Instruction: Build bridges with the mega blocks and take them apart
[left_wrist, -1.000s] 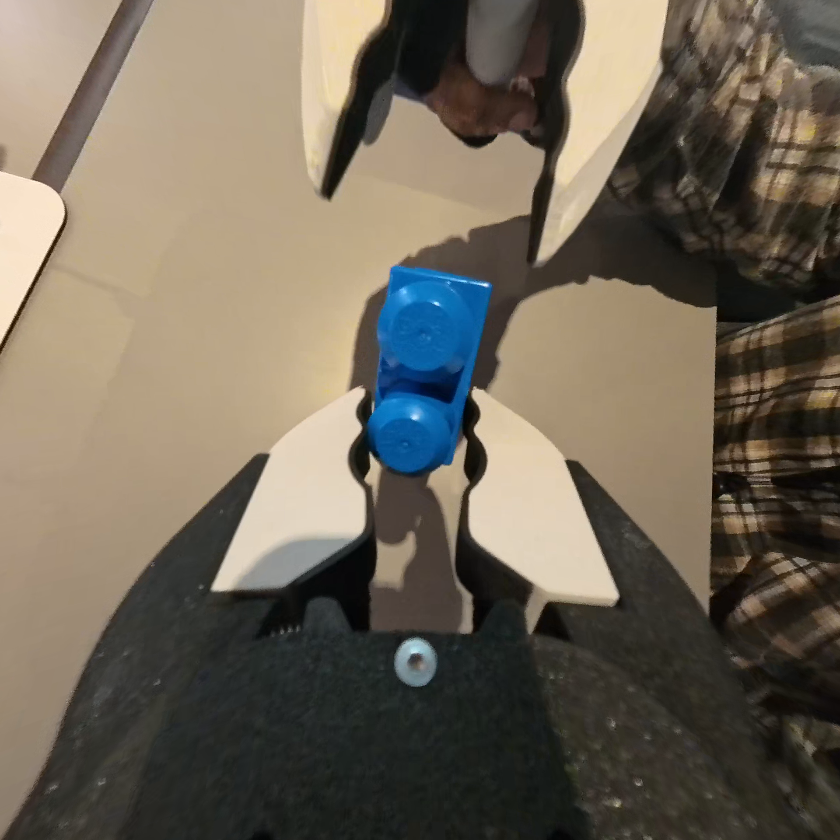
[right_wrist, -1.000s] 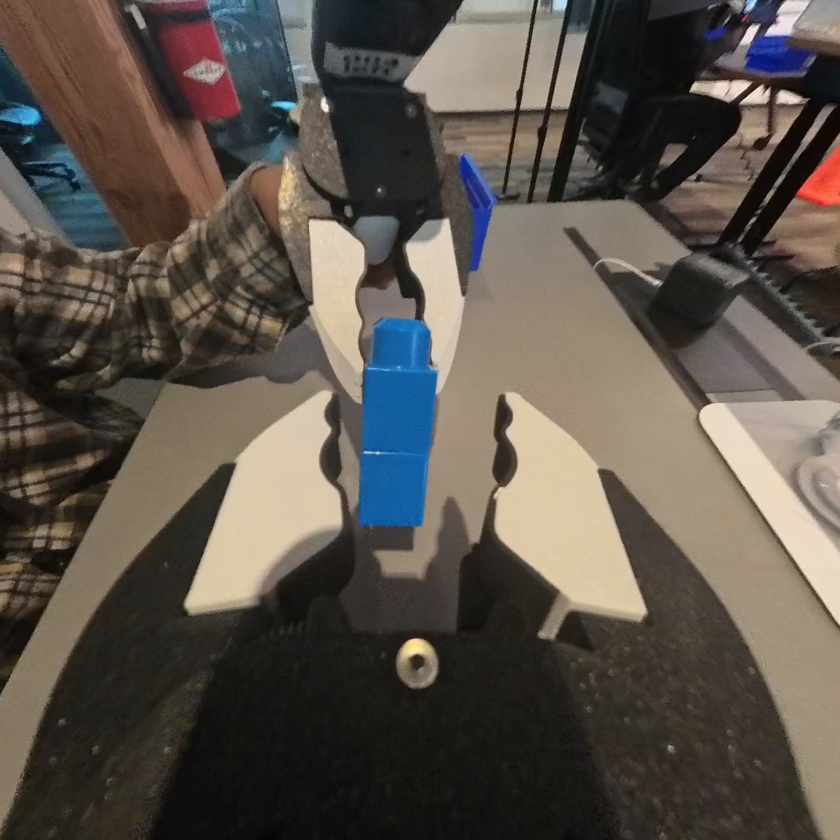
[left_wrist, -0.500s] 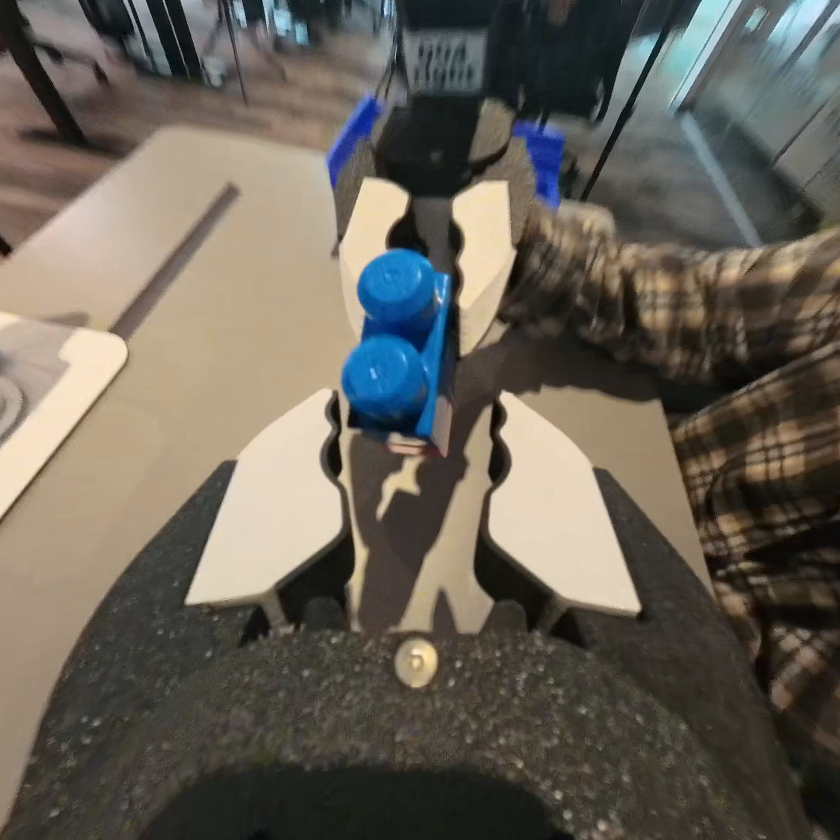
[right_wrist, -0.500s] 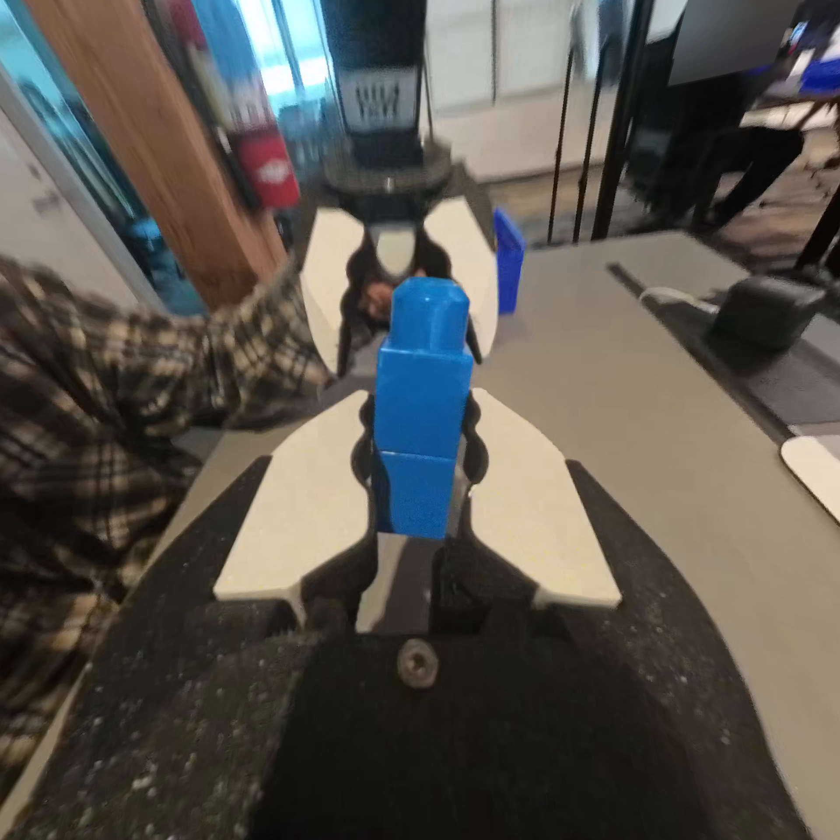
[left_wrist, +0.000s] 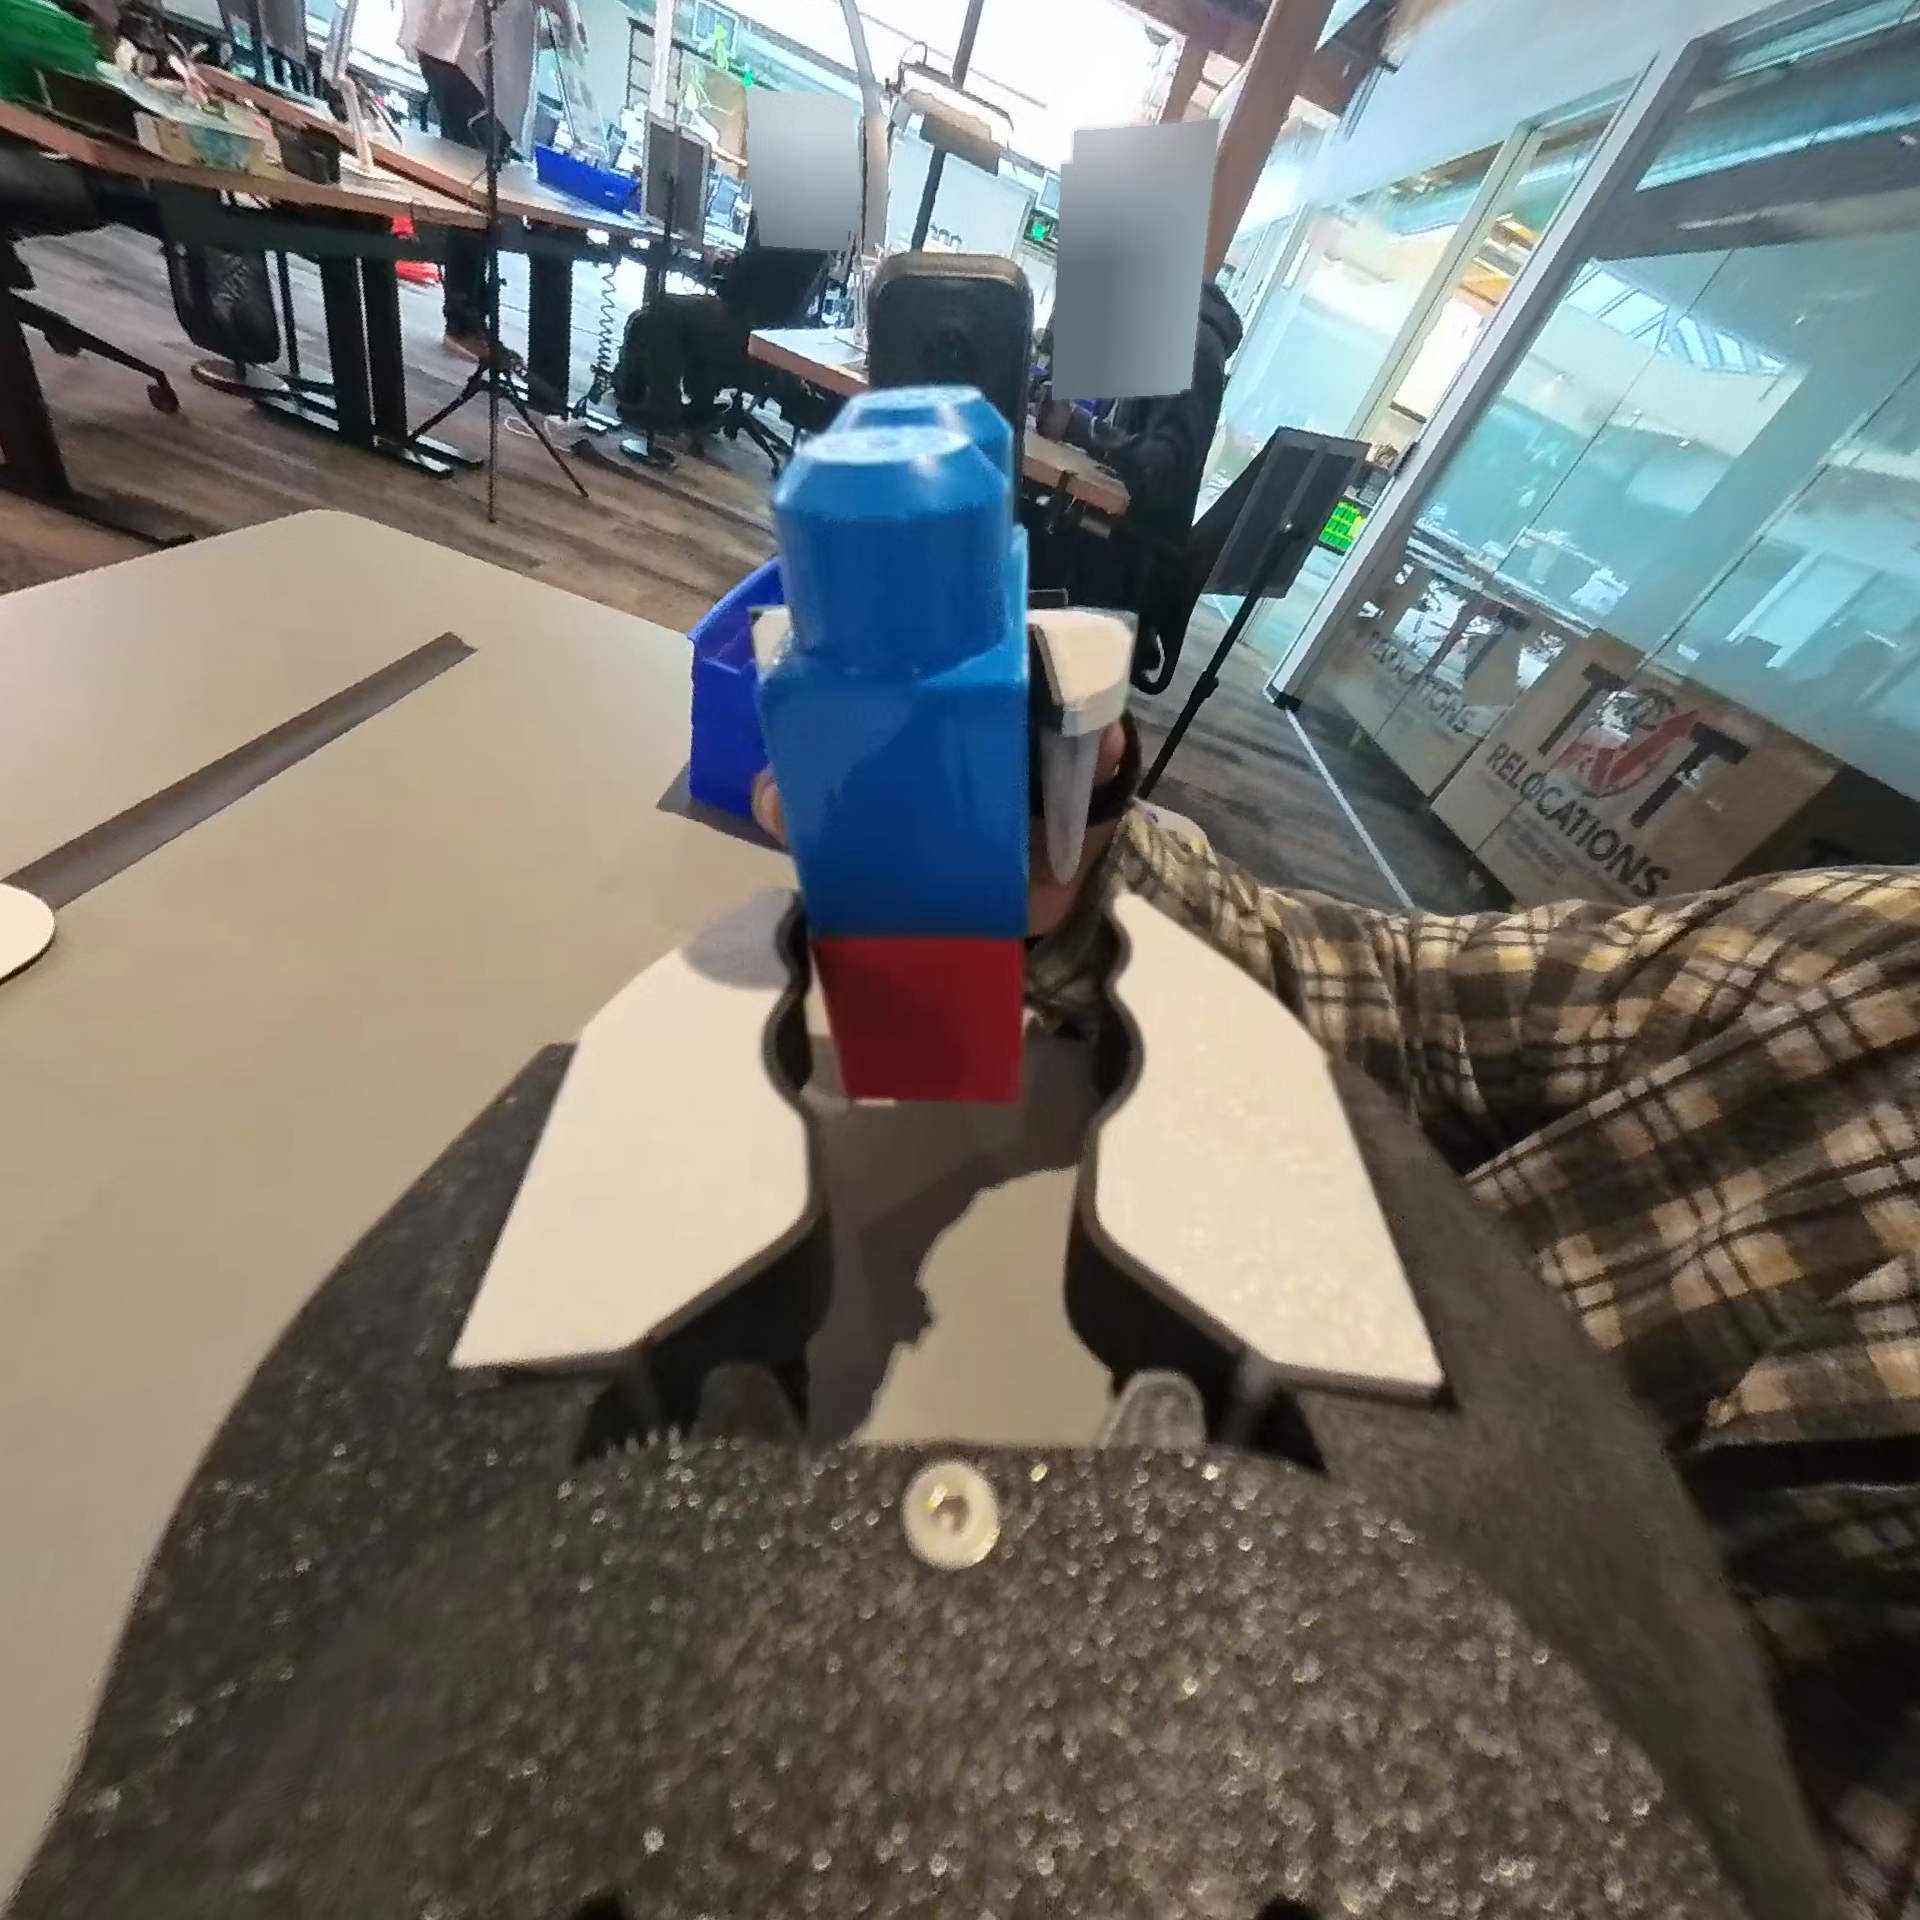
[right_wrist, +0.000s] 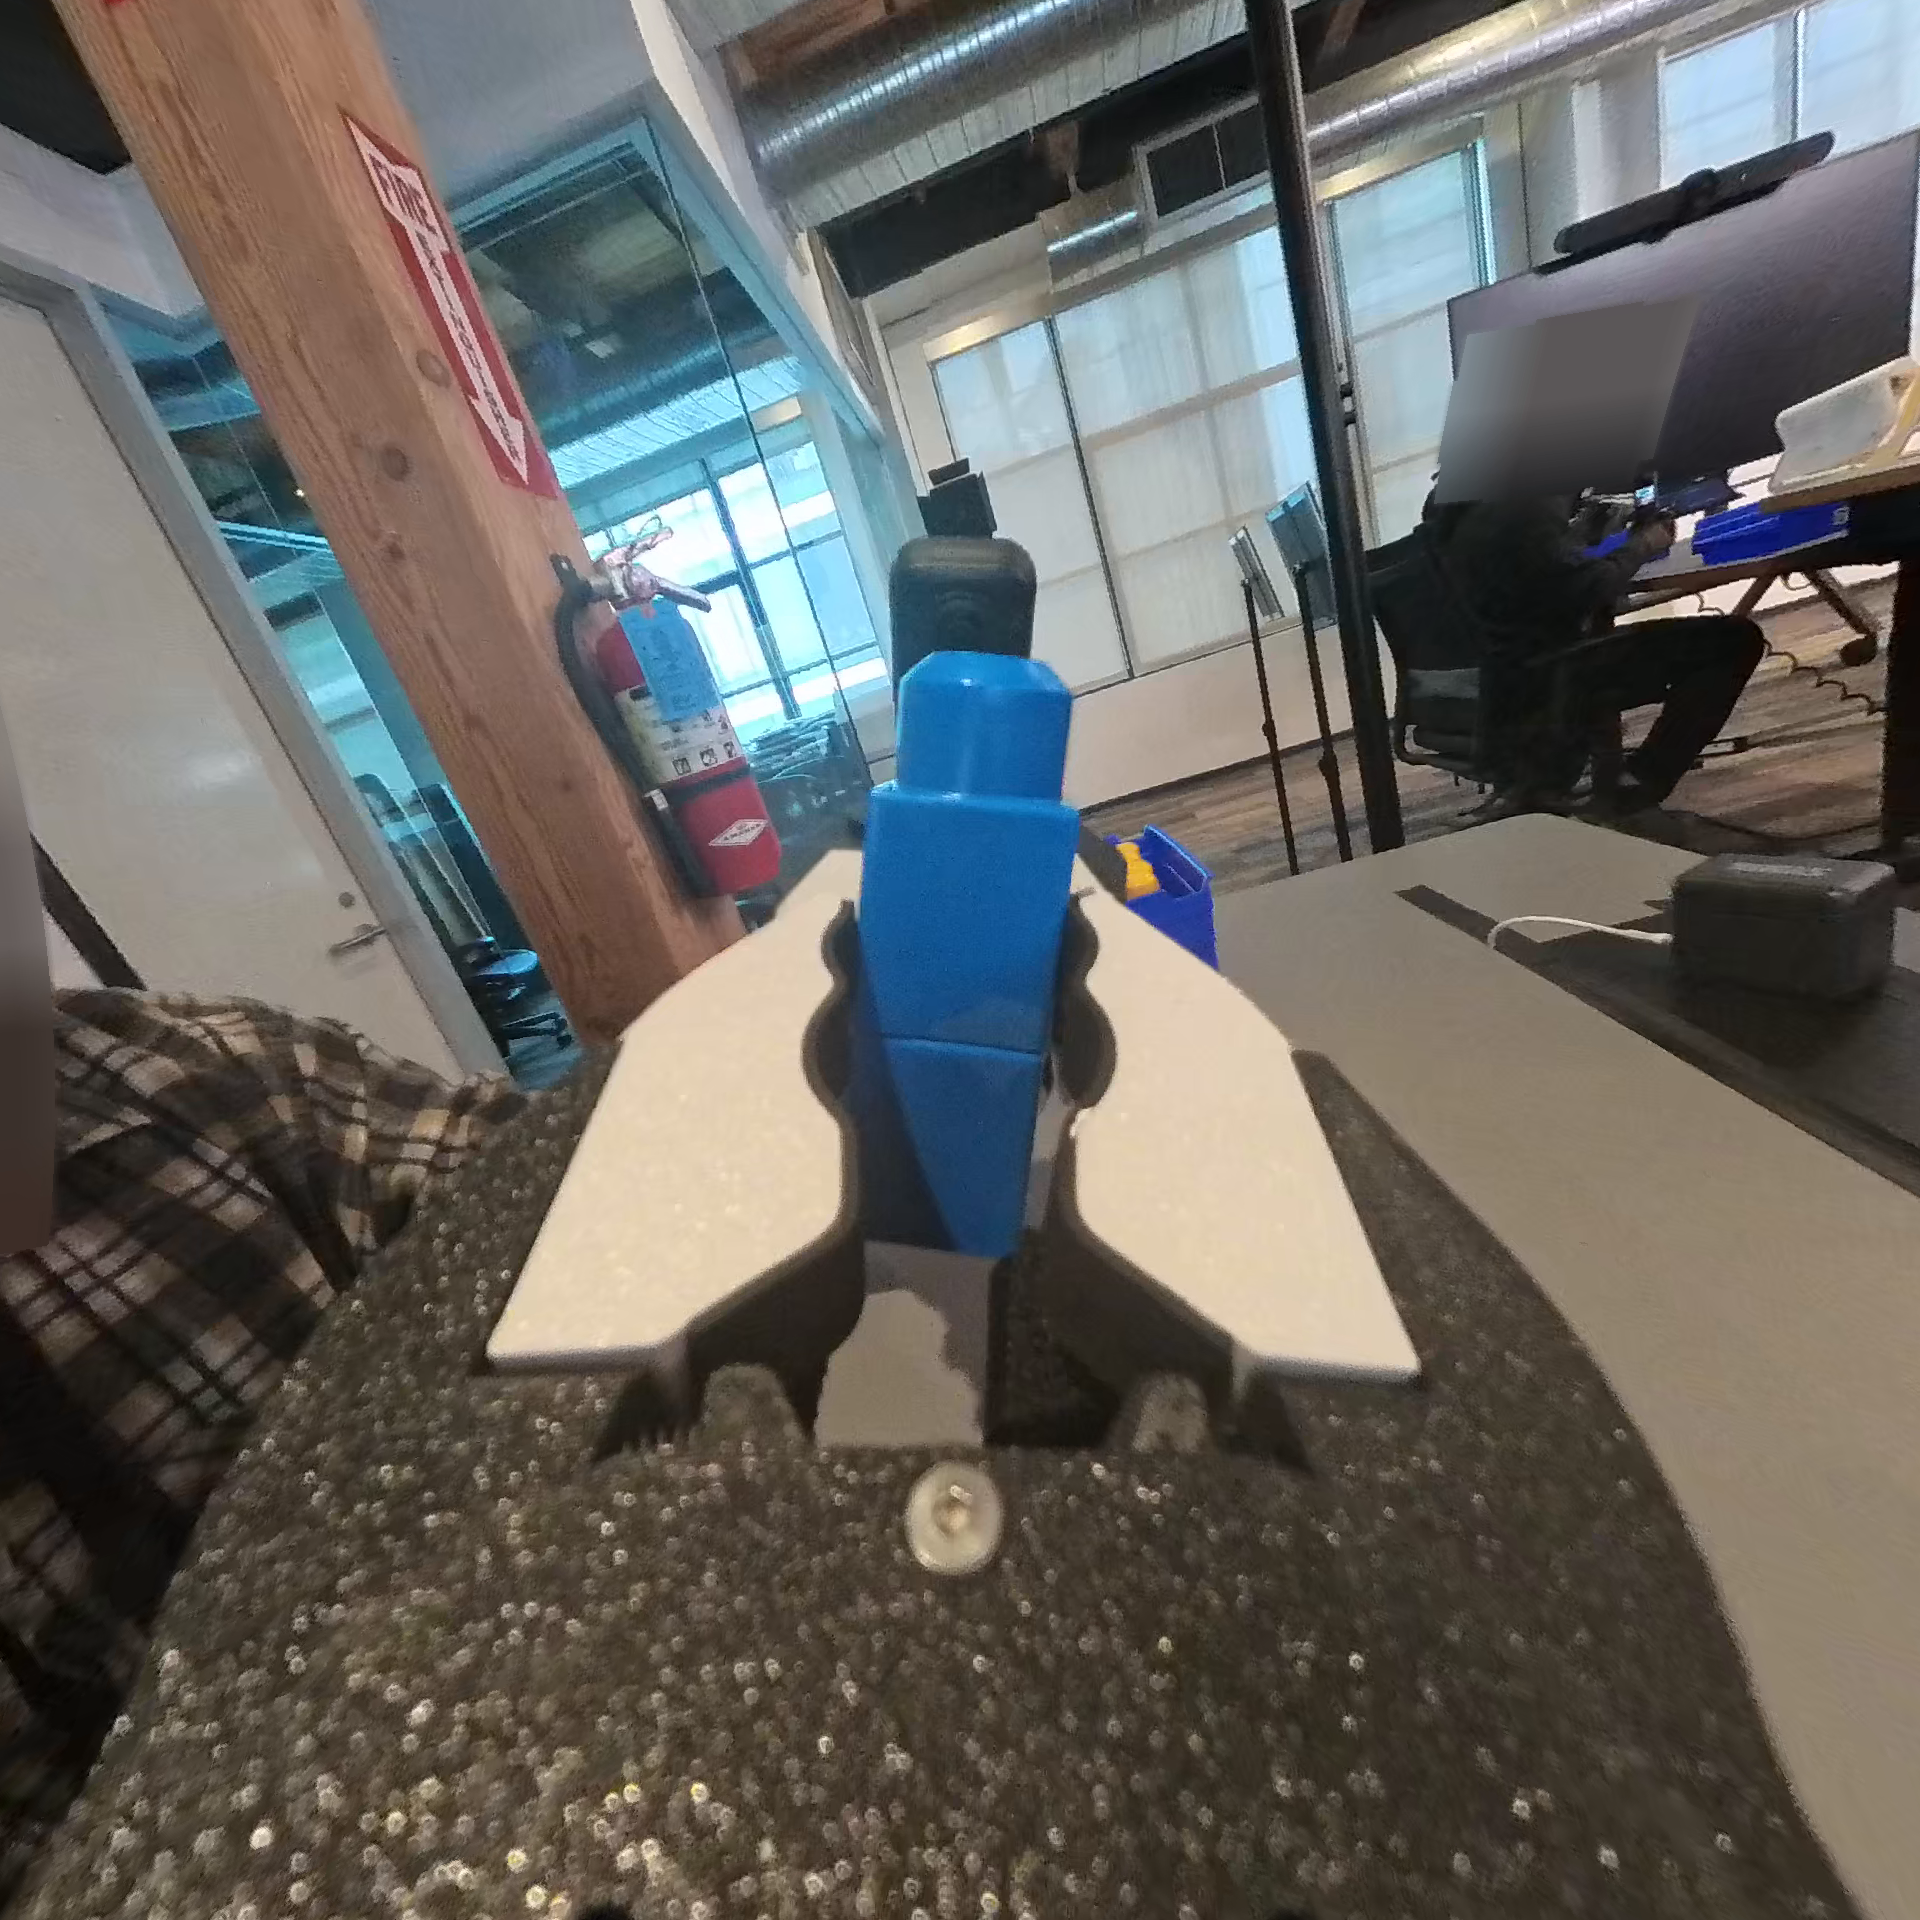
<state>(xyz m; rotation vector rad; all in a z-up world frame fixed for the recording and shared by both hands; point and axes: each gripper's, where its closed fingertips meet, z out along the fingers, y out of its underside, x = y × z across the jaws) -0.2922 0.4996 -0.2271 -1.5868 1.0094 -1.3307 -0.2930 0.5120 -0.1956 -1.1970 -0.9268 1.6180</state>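
A small stack of mega blocks is held above the grey table (left_wrist: 312, 831). In the left wrist view it is a blue two-stud block (left_wrist: 899, 748) on a red block (left_wrist: 920, 1018). In the right wrist view the blue block (right_wrist: 966, 914) sits on another blue block (right_wrist: 961, 1132). My right gripper (right_wrist: 961, 914) is shut on the stack, fingers tight on both sides. My left gripper (left_wrist: 956, 935) is open, with the stack between its fingers and a gap on the right side. One right finger (left_wrist: 1081, 675) shows behind the stack.
A blue bin (right_wrist: 1169, 904) holding yellow blocks stands at the table's far edge, also in the left wrist view (left_wrist: 722, 717). A black box with a white cable (right_wrist: 1777, 935) sits at the right. A plaid sleeve (left_wrist: 1558, 1039) is close by. A white pad (left_wrist: 16, 925) lies at the left. The tips of both grippers are at nearly the same place.
My left gripper, shut on the blue block a second ago, has opened. My right gripper, open then, has shut on the stack. Both views have tilted up from the table to level.
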